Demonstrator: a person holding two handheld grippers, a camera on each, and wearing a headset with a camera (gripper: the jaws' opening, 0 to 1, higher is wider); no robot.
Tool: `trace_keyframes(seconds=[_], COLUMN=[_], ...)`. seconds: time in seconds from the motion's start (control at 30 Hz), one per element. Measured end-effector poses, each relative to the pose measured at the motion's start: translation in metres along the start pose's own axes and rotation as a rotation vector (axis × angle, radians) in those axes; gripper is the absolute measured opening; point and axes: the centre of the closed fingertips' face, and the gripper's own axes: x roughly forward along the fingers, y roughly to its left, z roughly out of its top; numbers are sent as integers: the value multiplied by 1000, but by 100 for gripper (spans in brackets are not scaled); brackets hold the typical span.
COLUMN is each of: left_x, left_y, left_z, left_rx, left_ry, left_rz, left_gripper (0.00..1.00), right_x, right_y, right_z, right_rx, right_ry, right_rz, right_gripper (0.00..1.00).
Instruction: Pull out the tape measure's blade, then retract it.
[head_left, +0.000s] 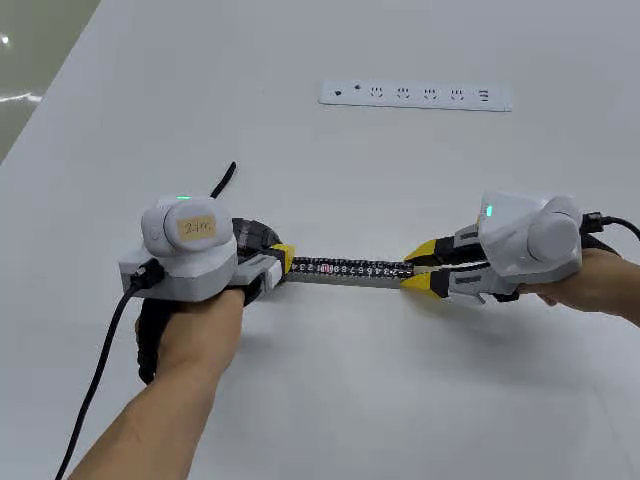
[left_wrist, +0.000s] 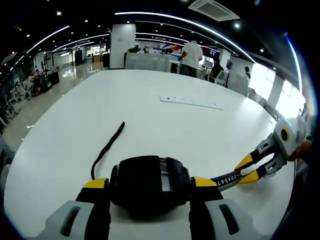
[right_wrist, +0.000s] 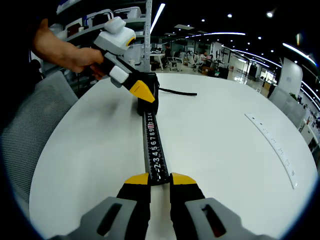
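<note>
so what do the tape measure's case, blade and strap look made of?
The case: matte black, moulded ridges, soft sheen; likely plastic, maybe rubber-coated. The blade: thin dark strip with printed numerals, straight where pulled out; probably coated steel. The strap: black, lying limp and curved; looks like woven cord or fabric, too small to be sure.

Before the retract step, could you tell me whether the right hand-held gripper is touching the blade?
Touching. The right gripper view shows the right hand-held gripper pinching the blade between its yellow tips.
</note>
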Motion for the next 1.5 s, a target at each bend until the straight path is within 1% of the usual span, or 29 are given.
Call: trace_keyframes(seconds=[0.17, 0.6, 0.87, 1.1, 1.5], left_x=[0, 1, 1, 1, 0], left_y=[0, 0, 0, 1, 1], left_z=[0, 0, 0, 0, -1], left_rx=[0, -5, -10, -14, -18], left_ry=[0, 6, 8, 9, 13], left_rz=[0, -7, -10, -12, -15], left_gripper=[60, 61, 61, 61, 61], right_x=[1, 17, 28, 33, 46], right_y=[0, 0, 2, 4, 6], right_z=[1, 9, 21, 26, 36], right_rx=[-3, 4, -6, -2, -6], right_ry=[1, -18, -30, -36, -47], right_rz=[1, 10, 14, 17, 23], right_gripper=[12, 13, 13, 13, 13])
